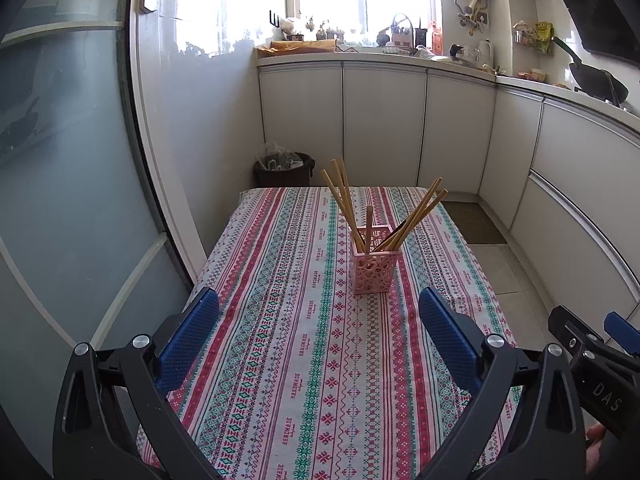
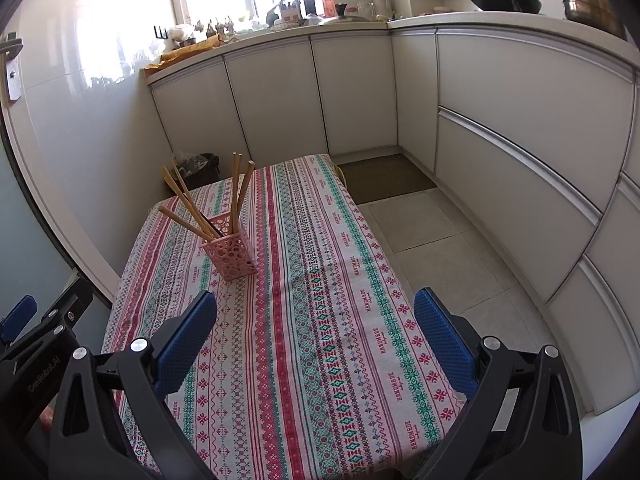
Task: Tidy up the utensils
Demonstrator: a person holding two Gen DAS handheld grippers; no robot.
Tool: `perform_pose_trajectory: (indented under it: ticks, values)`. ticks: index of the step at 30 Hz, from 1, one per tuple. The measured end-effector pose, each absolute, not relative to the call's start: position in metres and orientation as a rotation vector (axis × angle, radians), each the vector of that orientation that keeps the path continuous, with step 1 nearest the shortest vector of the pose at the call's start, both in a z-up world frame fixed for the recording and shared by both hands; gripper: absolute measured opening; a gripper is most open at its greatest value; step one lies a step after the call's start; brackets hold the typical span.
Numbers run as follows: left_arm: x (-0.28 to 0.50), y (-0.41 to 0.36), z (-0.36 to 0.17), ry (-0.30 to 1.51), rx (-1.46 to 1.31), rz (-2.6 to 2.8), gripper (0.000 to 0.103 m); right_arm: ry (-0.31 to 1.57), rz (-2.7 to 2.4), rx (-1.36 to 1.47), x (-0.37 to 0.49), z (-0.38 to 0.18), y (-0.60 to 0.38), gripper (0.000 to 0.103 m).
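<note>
Left wrist view: the left gripper [image 1: 319, 310] hovers above the striped tablecloth [image 1: 280, 360] with its blue jaws spread wide and nothing between them. Ahead of the jaws, a little toward the right finger, stands a pink perforated holder [image 1: 373, 262], upright. The wooden chopsticks [image 1: 344, 200] in it have their long axes steeply raised and fan apart: three lean away to the left, three to the right, and one shorter stick stands nearly straight in the middle, seven in all as far as can be counted. A dark, thin utensil handle [image 1: 396, 230] lies among the right-hand group. Part of the right gripper [image 1: 592, 344] shows outside the right finger; its jaw spacing cannot be judged here. A dark bin [image 1: 282, 170] sits beyond the table's far end.

Right wrist view: the right gripper [image 2: 315, 308] also has its jaws wide apart and empty. The holder [image 2: 232, 254] lies ahead and outside the left finger, the chopsticks [image 2: 236, 188] fanning up and leftward. Only this view shows the tiled floor [image 2: 432, 256] and mat [image 2: 384, 178] ahead of the right finger.
</note>
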State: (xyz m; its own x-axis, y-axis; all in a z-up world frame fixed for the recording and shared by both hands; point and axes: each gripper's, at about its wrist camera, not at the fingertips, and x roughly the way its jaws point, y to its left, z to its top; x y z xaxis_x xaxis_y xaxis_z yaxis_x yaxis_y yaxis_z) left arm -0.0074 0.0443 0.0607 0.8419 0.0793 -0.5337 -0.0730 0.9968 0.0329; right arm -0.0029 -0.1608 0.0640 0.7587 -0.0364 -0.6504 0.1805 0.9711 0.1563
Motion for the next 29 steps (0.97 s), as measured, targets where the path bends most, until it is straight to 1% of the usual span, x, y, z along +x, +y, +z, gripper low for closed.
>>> perform_pose_trajectory:
  ticks: [3, 5, 15, 16, 17, 18, 19, 20, 21, 22, 23, 24, 25, 29]
  values:
    - [-0.0083, 0.0443, 0.0607, 0.55, 0.017, 0.079, 0.092, 0.7, -0.118, 0.219, -0.0035, 0.0651, -0.1606, 0.096]
    - [-0.0079, 0.0445, 0.061, 0.542, 0.015, 0.075, 0.086, 0.697, -0.119, 0.221, -0.0033, 0.0661, -0.1611, 0.096]
    - [-0.0113, 0.0402, 0.0623, 0.515, 0.031, 0.038, 0.082, 0.696, -0.13, 0.225, -0.0019, 0.0655, -0.1622, 0.096]
    - [-0.0115, 0.0406, 0.0621, 0.514, 0.028, 0.034, 0.077, 0.697, -0.133, 0.228, -0.0015, 0.0648, -0.1627, 0.096]
    - [-0.0114, 0.0422, 0.0621, 0.513, 0.018, 0.026, 0.061, 0.698, -0.135, 0.232, -0.0006, 0.0641, -0.1635, 0.096]
    - [-0.011, 0.0445, 0.0621, 0.513, 0.0, 0.013, 0.056, 0.7, -0.136, 0.231, 0.0004, 0.0635, -0.1635, 0.096]
    - [-0.0107, 0.0445, 0.0621, 0.514, -0.002, 0.008, 0.059, 0.702, -0.137, 0.231, 0.0012, 0.0629, -0.1635, 0.096]
    - [-0.0109, 0.0437, 0.0622, 0.515, 0.007, 0.003, 0.07, 0.703, -0.136, 0.234, 0.0016, 0.0621, -0.1636, 0.096]
    - [-0.0113, 0.0431, 0.0627, 0.516, 0.011, -0.001, 0.073, 0.703, -0.135, 0.236, 0.0019, 0.0619, -0.1633, 0.096]
    - [-0.0115, 0.0432, 0.0629, 0.518, 0.007, -0.003, 0.079, 0.703, -0.135, 0.237, 0.0023, 0.0615, -0.1633, 0.096]
    - [-0.0115, 0.0434, 0.0632, 0.521, 0.002, -0.005, 0.089, 0.703, -0.135, 0.238, 0.0024, 0.0611, -0.163, 0.096]
    - [-0.0116, 0.0431, 0.0635, 0.523, 0.002, -0.005, 0.093, 0.702, -0.135, 0.241, 0.0023, 0.0612, -0.163, 0.096]
    - [-0.0118, 0.0425, 0.0637, 0.522, 0.008, -0.003, 0.096, 0.701, -0.134, 0.243, 0.0026, 0.0615, -0.1625, 0.096]
    - [-0.011, 0.0413, 0.0638, 0.533, 0.019, 0.001, 0.096, 0.701, -0.133, 0.249, 0.0043, 0.0617, -0.1617, 0.096]
